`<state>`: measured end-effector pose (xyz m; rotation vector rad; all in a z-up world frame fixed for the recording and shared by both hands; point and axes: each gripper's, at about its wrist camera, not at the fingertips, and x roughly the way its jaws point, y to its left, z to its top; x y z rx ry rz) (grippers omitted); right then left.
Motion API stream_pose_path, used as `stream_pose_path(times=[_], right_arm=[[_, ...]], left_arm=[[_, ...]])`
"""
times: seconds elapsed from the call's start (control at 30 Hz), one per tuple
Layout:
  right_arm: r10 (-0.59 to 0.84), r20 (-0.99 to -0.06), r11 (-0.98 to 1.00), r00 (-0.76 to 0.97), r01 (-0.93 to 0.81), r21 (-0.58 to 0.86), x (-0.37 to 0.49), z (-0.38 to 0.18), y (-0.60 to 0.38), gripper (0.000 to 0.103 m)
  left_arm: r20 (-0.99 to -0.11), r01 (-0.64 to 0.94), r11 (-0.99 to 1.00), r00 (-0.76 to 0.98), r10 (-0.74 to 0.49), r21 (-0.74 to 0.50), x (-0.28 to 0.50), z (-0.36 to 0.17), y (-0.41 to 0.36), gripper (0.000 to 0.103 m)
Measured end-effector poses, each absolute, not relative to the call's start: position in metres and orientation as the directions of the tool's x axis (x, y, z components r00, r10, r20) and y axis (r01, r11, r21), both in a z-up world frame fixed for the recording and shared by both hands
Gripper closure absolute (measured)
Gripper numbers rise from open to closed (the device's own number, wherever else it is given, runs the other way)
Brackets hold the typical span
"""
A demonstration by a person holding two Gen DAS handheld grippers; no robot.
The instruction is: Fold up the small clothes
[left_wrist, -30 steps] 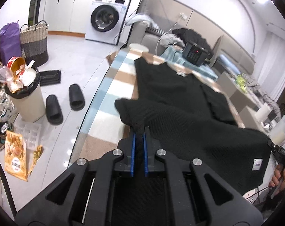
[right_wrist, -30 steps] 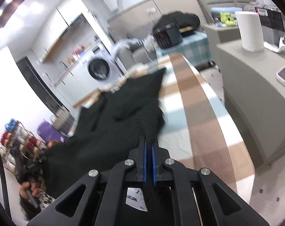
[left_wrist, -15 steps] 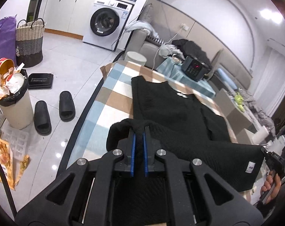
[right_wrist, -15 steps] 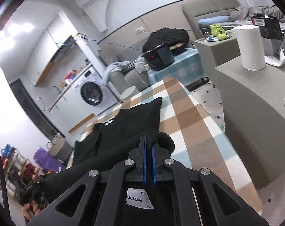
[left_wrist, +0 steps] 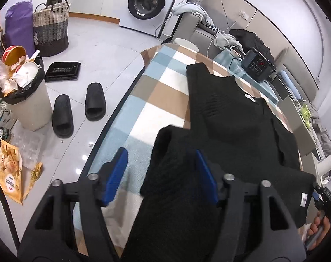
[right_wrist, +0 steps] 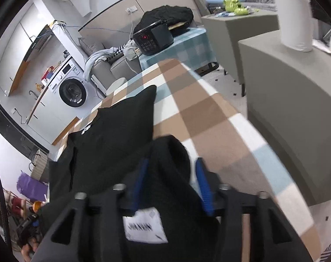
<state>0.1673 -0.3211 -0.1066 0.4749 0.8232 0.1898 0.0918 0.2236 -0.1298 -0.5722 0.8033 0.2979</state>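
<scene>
A black knit top [left_wrist: 231, 118] [right_wrist: 121, 126] lies on the checked tablecloth [left_wrist: 156, 91] [right_wrist: 209, 113], its near hem folded up toward the collar. My left gripper [left_wrist: 161, 172] is opening, its blue pads apart; the folded hem corner [left_wrist: 172, 152] lies loose between them, draped over the right finger. My right gripper [right_wrist: 170, 181] is opening too, and the other hem corner [right_wrist: 172, 155], with a white label [right_wrist: 143, 227], rests between and over its fingers unpinched. The right gripper also shows at the left wrist view's right edge, in a hand [left_wrist: 318, 224].
Left of the table, on the floor, are black slippers [left_wrist: 78, 109], a full bin [left_wrist: 23, 91], a woven basket [left_wrist: 50, 30] and a washing machine [left_wrist: 152, 2]. A black appliance [right_wrist: 152, 37] sits beyond the table's far end. Grey cabinets [right_wrist: 296, 109] with a paper roll [right_wrist: 294, 15] stand on the right.
Both grippers carried the hem forward over the top and lowered it toward the table. Both jaws, shut on the fabric before, now stand apart and the hem lies loose.
</scene>
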Motion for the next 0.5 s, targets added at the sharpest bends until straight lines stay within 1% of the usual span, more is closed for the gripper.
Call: stream_pose_path(times=[0.13, 0.2, 0.3, 0.33, 0.37, 0.4, 0.43, 0.47, 0.5], right_arm=[[0.385, -0.682, 0.878, 0.621, -0.02, 0.478, 0.167, -0.121, -0.318, 0.053], [0.416, -0.691, 0.877, 0.592, -0.06, 0.476, 0.173, -0.127, -0.307, 0.053], [0.417, -0.705, 0.888, 0.573, -0.093, 0.45, 0.18, -0.133, -0.29, 0.053], [0.406, -0.712, 0.897, 0.573, -0.1, 0.431, 0.182, -0.133, -0.284, 0.054], [0.395, -0.716, 0.905, 0.575, -0.108, 0.412, 0.183, -0.133, -0.279, 0.055], [0.389, -0.719, 0.909, 0.576, -0.115, 0.4, 0.183, -0.132, -0.276, 0.057], [0.387, -0.721, 0.912, 0.576, -0.124, 0.391, 0.183, -0.132, -0.273, 0.061], [0.38, -0.726, 0.918, 0.574, -0.136, 0.373, 0.183, -0.132, -0.269, 0.066], [0.376, -0.73, 0.921, 0.571, -0.141, 0.364, 0.183, -0.132, -0.267, 0.068]], left_arm=[[-0.762, -0.425, 0.824, 0.648, -0.014, -0.376, 0.104, -0.143, 0.216, 0.042], [-0.767, -0.408, 0.835, 0.642, -0.026, -0.37, 0.108, -0.146, 0.208, 0.042], [-0.77, -0.398, 0.848, 0.638, -0.019, -0.35, 0.12, -0.149, 0.197, 0.043], [-0.766, -0.397, 0.846, 0.642, -0.021, -0.355, 0.122, -0.15, 0.196, 0.048], [-0.758, -0.391, 0.843, 0.651, -0.03, -0.369, 0.123, -0.151, 0.195, 0.059], [-0.752, -0.381, 0.839, 0.657, -0.05, -0.389, 0.125, -0.153, 0.194, 0.066], [-0.75, -0.371, 0.838, 0.657, -0.069, -0.401, 0.127, -0.155, 0.192, 0.079], [-0.751, -0.364, 0.842, 0.657, -0.073, -0.399, 0.128, -0.156, 0.189, 0.083], [-0.753, -0.356, 0.852, 0.655, -0.067, -0.385, 0.129, -0.156, 0.186, 0.084]])
